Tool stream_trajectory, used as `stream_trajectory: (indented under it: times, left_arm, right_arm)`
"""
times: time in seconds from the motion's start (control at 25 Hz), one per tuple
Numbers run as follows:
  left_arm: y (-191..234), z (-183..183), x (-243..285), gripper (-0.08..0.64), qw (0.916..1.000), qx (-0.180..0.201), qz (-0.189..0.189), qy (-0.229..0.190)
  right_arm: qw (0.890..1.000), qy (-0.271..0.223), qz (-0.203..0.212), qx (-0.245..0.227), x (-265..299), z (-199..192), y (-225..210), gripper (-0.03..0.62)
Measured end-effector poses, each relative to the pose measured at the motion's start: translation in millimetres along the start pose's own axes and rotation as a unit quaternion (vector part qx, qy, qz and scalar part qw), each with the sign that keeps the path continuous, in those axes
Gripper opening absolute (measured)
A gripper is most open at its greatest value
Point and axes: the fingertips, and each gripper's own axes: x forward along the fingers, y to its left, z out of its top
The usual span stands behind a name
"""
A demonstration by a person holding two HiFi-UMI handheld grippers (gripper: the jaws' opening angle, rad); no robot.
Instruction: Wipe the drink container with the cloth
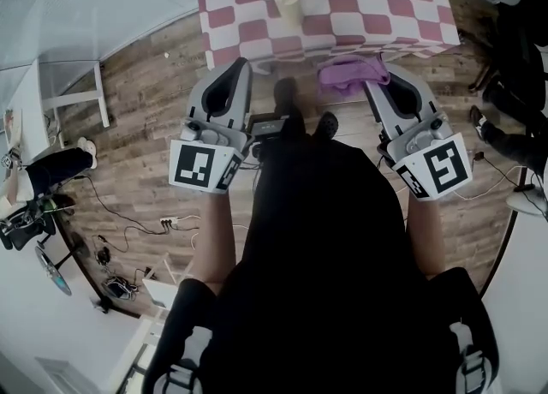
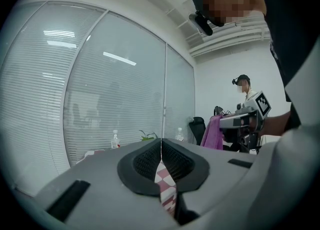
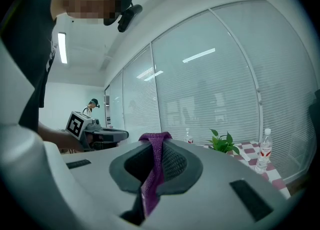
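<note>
Head view: we face the checked counter (image 1: 368, 15).
Pale cup (image 1: 288, 0) stands on the counter, contents unseen; our right tool (image 1: 375, 77) pinches the purple cloth (image 1: 342, 74) near the counter's edge; left tool (image 1: 229, 75) pressed together, empty.

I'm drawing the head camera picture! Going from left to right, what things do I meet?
left tongs → cup → purple cloth → right tongs

The person wears a black top (image 1: 325, 238) with short sleeves. The left gripper (image 1: 238, 65) and right gripper (image 1: 375, 68) are grey with black pads and white cubes with black squares.
</note>
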Motion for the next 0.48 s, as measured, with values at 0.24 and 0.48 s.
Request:
stream_trajectory:
  times: [0.24,0.48]
  left_arm:
    - [-12.2,5.4,-3.5,0.037,1.0,-0.004,-0.004,-0.008]
    - [-14.3,3.9,-4.0,0.038,0.9998,0.017,-0.005,-0.001]
  right_arm:
    - [1.0,-0.009,0.011,-0.002,-7.1,4.2,6.3,0.031]
    - [1.0,-0.006,0.005,-0.016,-10.5,6.2,1.5,0.031]
